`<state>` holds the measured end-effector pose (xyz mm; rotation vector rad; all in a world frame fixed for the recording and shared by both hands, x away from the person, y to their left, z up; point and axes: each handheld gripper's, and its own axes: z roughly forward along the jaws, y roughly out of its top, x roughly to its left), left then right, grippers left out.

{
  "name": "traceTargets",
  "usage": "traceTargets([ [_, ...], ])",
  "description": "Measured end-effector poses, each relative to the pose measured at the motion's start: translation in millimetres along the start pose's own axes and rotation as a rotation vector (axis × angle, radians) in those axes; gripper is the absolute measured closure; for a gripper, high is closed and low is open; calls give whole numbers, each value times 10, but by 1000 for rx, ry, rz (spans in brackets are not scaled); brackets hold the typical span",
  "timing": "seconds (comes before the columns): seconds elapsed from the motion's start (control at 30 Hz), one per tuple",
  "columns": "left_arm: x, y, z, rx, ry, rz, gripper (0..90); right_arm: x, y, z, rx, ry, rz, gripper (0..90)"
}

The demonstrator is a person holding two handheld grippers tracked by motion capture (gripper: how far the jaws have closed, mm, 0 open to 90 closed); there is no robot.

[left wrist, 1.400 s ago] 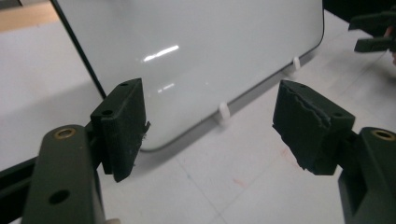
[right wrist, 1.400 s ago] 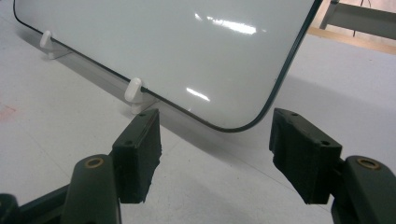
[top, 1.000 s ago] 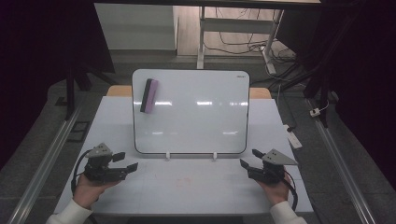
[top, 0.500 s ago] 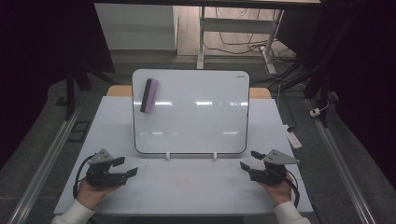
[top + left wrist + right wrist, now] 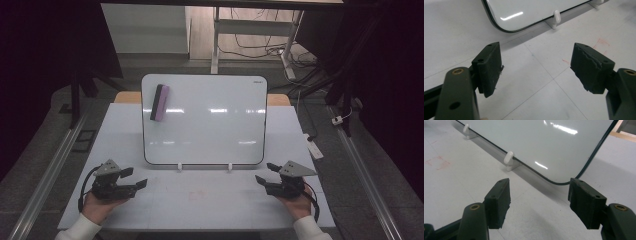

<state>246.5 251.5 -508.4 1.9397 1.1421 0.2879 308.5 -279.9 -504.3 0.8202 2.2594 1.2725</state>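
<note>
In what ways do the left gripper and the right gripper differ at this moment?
The black two-jaw left gripper sits at the near left of the white table, its jaws pointing right; the black two-jaw right gripper sits at the near right, its jaws pointing left. Both are open, hold nothing, and lie before the white whiteboard.

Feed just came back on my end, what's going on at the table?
A person holds the left gripper and right gripper low over the white table, both open and empty. Between them, farther back, a white dry-erase board stands on small white feet, a purple-and-black eraser stuck to its upper left corner, untouched.
</note>
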Motion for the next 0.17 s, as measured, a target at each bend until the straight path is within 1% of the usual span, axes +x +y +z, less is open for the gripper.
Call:
traceTargets([
  [0.17,2,-4,-1,-4,0,-1,254,2,2,2,1,5,-2,338],
])
